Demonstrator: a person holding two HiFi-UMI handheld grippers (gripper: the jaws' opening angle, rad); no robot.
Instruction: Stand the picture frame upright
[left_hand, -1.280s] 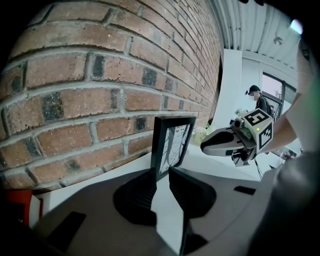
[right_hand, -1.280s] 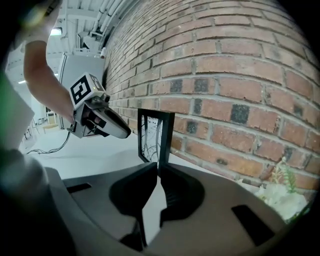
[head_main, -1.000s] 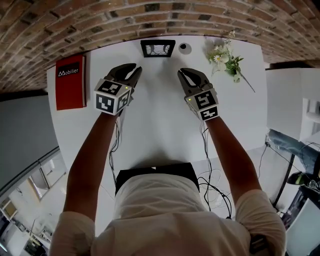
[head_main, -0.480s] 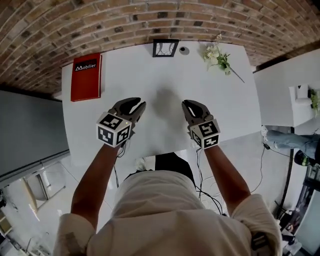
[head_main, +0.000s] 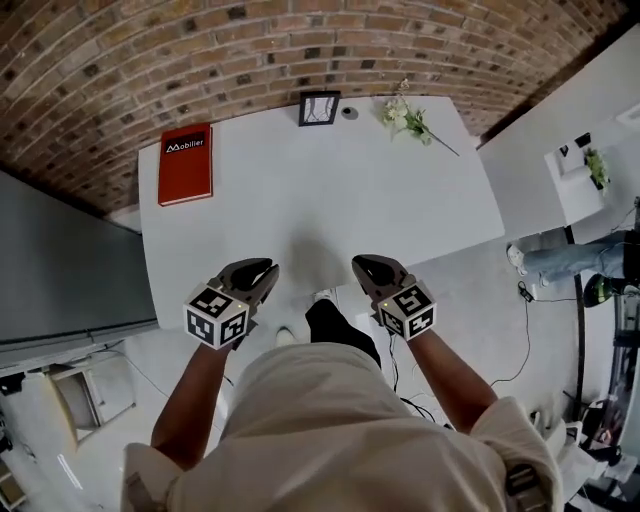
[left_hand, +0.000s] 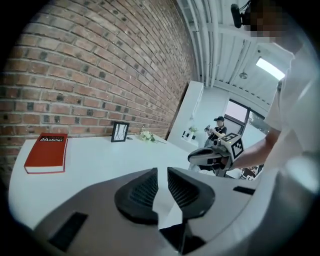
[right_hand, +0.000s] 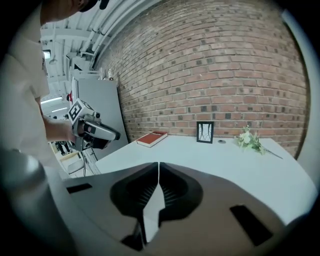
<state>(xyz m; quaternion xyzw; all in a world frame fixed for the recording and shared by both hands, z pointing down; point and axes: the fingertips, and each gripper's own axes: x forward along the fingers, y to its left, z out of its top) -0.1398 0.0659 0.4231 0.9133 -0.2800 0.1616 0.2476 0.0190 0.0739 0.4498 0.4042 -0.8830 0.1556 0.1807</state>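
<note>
Picture frame (head_main: 319, 108) upright at the far edge of the table (head_main: 300, 200); left gripper (head_main: 264, 276) empty, jaws just closed to a slit; right gripper (head_main: 362, 268) closed, empty; jolting the table might topple the frame.

The left hand-held gripper (head_main: 264, 272) has just been closing its empty jaws, now slightly apart, and the right hand-held gripper (head_main: 364, 266) keeps its jaws together.
</note>
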